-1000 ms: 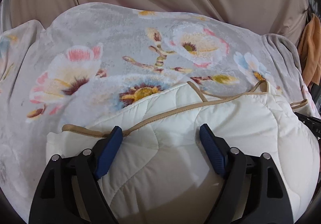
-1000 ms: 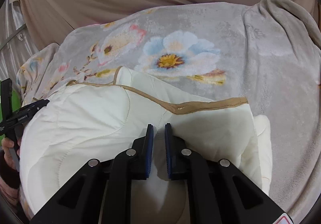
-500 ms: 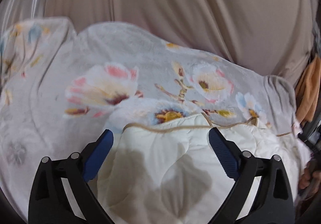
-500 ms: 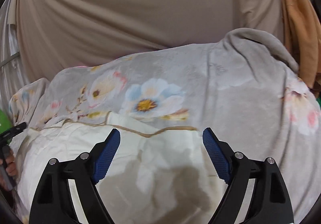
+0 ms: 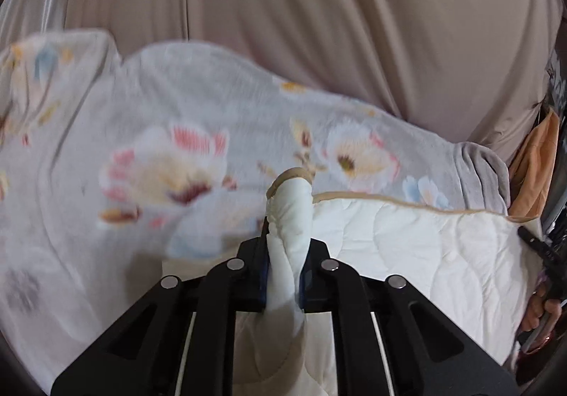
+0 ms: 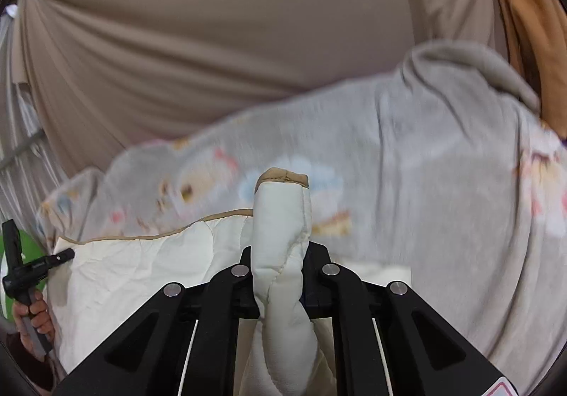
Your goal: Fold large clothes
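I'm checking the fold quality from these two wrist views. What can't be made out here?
- Left wrist view: the left gripper hides the near part of the cream quilt; floral blanket print is motion-blurred.
- Right wrist view: the right gripper covers the quilt's near edge and fold layers; blanket print is smeared.
- Both views: what lies beneath the blanket is covered.
- Right edge, left view: orange cloth is cut off.

Both hand-held grippers, left [image 5: 283, 254] and right [image 6: 281, 254], now pinch the quilt [image 5: 425, 254].

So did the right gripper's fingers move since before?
Yes. The right gripper was open over the white quilt; now it pinches a corner, lifted toward the floral blanket.
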`<action>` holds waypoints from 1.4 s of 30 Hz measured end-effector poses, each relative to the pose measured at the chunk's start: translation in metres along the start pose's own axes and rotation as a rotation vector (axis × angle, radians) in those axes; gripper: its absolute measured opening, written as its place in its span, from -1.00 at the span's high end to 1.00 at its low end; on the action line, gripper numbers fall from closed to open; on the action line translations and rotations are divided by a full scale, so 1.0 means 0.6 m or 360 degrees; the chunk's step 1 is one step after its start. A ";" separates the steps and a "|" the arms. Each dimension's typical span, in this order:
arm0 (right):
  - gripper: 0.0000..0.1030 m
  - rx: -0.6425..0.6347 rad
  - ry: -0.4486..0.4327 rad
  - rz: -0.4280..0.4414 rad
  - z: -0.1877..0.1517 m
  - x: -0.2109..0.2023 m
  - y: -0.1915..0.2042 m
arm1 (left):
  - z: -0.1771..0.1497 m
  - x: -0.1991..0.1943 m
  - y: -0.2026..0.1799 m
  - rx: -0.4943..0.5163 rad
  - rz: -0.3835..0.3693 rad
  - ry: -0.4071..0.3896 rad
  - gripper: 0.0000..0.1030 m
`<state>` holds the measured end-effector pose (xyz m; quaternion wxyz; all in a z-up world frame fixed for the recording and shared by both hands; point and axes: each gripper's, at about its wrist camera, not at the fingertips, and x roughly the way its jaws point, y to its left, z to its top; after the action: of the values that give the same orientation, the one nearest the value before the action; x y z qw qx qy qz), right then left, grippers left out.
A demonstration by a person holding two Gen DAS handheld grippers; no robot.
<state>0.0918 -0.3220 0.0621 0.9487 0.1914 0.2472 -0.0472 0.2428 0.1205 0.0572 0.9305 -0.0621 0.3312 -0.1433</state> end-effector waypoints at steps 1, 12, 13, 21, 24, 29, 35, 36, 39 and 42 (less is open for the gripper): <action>0.84 -0.0021 0.0006 -0.0036 0.005 0.006 -0.001 | 0.005 0.006 -0.005 0.0019 0.0020 0.0004 0.81; 0.82 -0.0003 0.0578 -0.0219 -0.073 0.165 -0.050 | -0.051 0.147 0.020 0.0068 0.0206 0.0290 0.74; 0.81 -0.0024 0.0586 -0.0235 -0.075 0.169 -0.047 | -0.054 0.149 0.016 0.0088 0.0224 0.0289 0.72; 0.68 -0.0061 0.0572 -0.0226 -0.076 0.168 -0.039 | -0.057 0.157 0.006 0.0163 0.0312 0.0269 0.65; 0.45 -0.0005 0.0414 -0.0311 -0.058 0.128 -0.040 | -0.059 0.151 -0.002 0.0202 0.0423 0.0239 0.38; 0.28 -0.0129 0.0072 -0.0254 -0.029 0.012 0.042 | -0.049 0.104 -0.018 0.0231 0.0508 0.0117 0.25; 0.40 -0.0404 0.0267 0.0148 -0.064 -0.001 0.209 | -0.044 -0.002 -0.114 0.0329 0.0344 -0.0014 0.24; 0.46 -0.0419 0.0319 0.0240 -0.077 0.006 0.235 | -0.046 -0.013 -0.136 0.0367 0.0325 -0.0027 0.21; 0.60 -0.0475 0.0439 0.0388 -0.117 0.022 0.294 | -0.062 -0.027 -0.190 0.0460 0.0259 -0.0017 0.11; 0.62 -0.0559 0.0485 0.0402 -0.151 0.027 0.317 | -0.078 -0.013 -0.213 0.0492 0.0226 0.0039 0.12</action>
<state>0.1002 -0.1113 0.0461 0.9175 0.0580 0.3658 0.1446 0.1785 0.0003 0.0525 0.9327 0.1071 0.3202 -0.1271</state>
